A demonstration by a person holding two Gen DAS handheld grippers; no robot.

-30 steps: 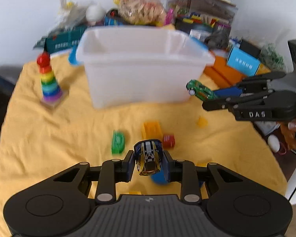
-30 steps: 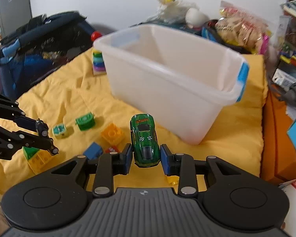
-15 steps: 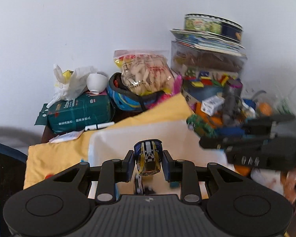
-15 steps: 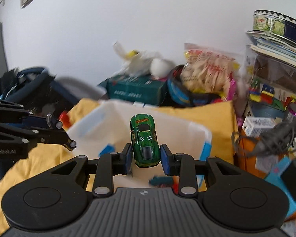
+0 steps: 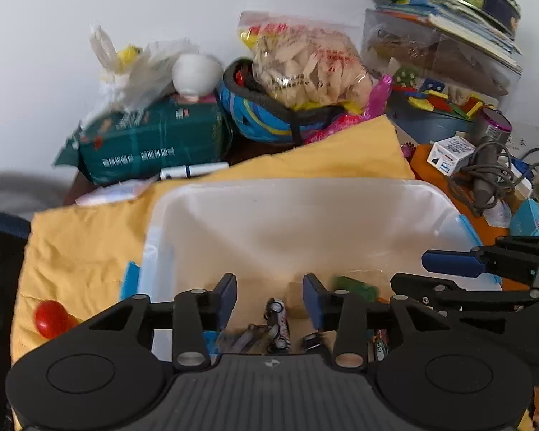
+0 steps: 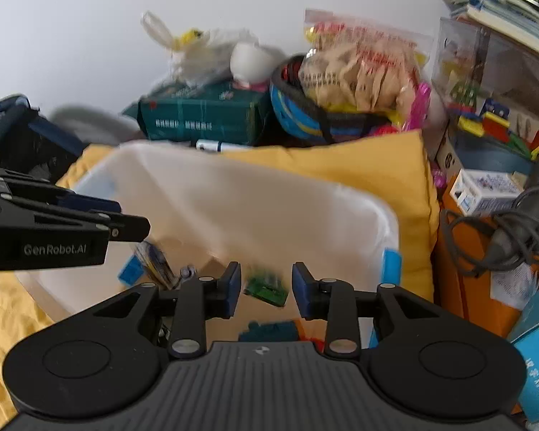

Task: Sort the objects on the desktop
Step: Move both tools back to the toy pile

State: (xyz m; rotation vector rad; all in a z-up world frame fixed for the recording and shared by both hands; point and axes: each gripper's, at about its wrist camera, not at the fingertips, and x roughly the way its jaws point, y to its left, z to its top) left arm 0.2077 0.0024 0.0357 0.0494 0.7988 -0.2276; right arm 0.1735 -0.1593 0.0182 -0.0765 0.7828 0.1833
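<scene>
The white plastic bin (image 5: 287, 185) stands on the yellow cloth, and both grippers hang over it. My left gripper (image 5: 269, 287) has its jaws opening, with nothing between the blue pads. The blue-and-yellow toy car (image 6: 154, 262) is loose just below the left gripper (image 6: 133, 215), inside the bin. My right gripper (image 6: 266, 273) is opening too. The green toy car (image 6: 266, 285) shows blurred just under its pads, and no pad touches it. From the left wrist the green car (image 5: 355, 285) lies low in the bin beside the right gripper (image 5: 411, 271).
Several small toys lie on the bin's floor, among them a white toy car (image 5: 278, 319). A red ball-topped stacker (image 5: 50, 318) stands left of the bin. Behind are a green package (image 5: 151, 143), a blue helmet (image 5: 255, 118), a snack bag (image 5: 309, 64); boxes and a cable (image 6: 514, 237) crowd the right.
Both grippers travelled from above the cloth to over the bin. Their jaws parted, and the blue-and-yellow car and the green car left the pads and dropped into the bin.
</scene>
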